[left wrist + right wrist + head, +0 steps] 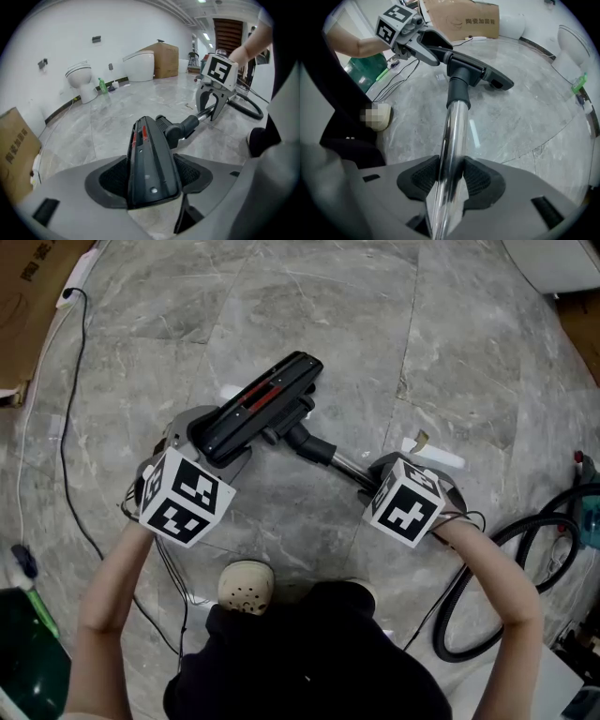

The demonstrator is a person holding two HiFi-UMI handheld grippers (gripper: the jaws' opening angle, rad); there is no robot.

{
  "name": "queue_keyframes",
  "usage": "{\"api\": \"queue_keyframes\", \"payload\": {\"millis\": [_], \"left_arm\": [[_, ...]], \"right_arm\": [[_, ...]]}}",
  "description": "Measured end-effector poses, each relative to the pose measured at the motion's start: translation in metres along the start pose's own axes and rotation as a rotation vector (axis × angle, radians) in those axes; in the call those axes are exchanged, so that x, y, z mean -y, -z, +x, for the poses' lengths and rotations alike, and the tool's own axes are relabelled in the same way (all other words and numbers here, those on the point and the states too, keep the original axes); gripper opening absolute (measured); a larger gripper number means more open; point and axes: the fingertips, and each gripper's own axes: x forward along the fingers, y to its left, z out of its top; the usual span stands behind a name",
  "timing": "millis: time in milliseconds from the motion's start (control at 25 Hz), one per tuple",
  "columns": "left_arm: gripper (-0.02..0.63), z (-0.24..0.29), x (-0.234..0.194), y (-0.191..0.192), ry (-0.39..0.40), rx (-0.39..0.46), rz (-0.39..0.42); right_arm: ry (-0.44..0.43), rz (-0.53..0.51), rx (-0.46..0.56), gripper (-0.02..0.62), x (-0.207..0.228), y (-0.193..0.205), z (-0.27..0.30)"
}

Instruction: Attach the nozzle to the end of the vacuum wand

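Black nozzle [258, 409] had red strips; wand [349, 466] was shiny chrome; floor [450, 362] grey veined marble; shoe [246, 587] cream.

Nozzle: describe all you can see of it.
The nozzle is a long, flat floor head in black plastic with red marks along its top. One end is clamped between the pads of the left gripper. Its black neck appears to sleeve over the chrome wand, which the right gripper holds.

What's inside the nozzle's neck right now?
The wand enters the neck of the nozzle. Its tip is covered by the neck, so seating depth cannot be seen.
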Motion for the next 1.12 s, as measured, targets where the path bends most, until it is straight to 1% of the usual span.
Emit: {"api": "queue_keyframes", "payload": {"millis": [40, 80, 120, 200, 320, 480, 640, 920, 1000, 1120], "left_arm": [[0.297, -0.002, 0.002, -0.003, -0.018, 0.016, 0.048], [0.291, -0.003, 0.004, -0.005, -0.029, 0.025, 0.082], [0.291, -0.003, 0.005, -0.006, -0.031, 0.027, 0.096], [0.291, -0.002, 0.007, -0.005, -0.024, 0.028, 0.097], [0.291, -0.003, 0.007, -0.007, -0.004, 0.036, 0.092], [0.287, -0.005, 0.011, -0.008, 0.051, 0.043, 0.093], [0.284, -0.005, 0.013, -0.005, 0.094, 0.07, 0.049], [0.273, -0.005, 0.016, -0.009, 0.15, 0.121, -0.056], [0.273, -0.004, 0.014, -0.01, 0.153, 0.125, -0.068], [0.27, -0.004, 0.01, -0.011, 0.152, 0.124, -0.065]], "right_arm": [[-0.004, -0.013, -0.018, 0.164, 0.0, 0.001, 0.002], [-0.008, -0.022, -0.029, 0.166, 0.0, 0.001, 0.004], [-0.011, -0.026, -0.034, 0.167, -0.001, 0.002, 0.005], [-0.01, -0.034, -0.04, 0.167, -0.001, 0.001, 0.007], [0.005, -0.074, -0.054, 0.172, -0.001, -0.002, 0.007], [0.013, -0.093, -0.064, 0.173, -0.007, -0.002, 0.017], [0.014, -0.059, -0.054, 0.172, -0.009, -0.005, 0.022], [0.001, -0.006, -0.075, 0.17, -0.003, -0.011, 0.028], [-0.002, 0.0, -0.071, 0.169, -0.001, -0.015, 0.028], [0.0, -0.003, -0.068, 0.169, 0.0, -0.018, 0.028]]}}
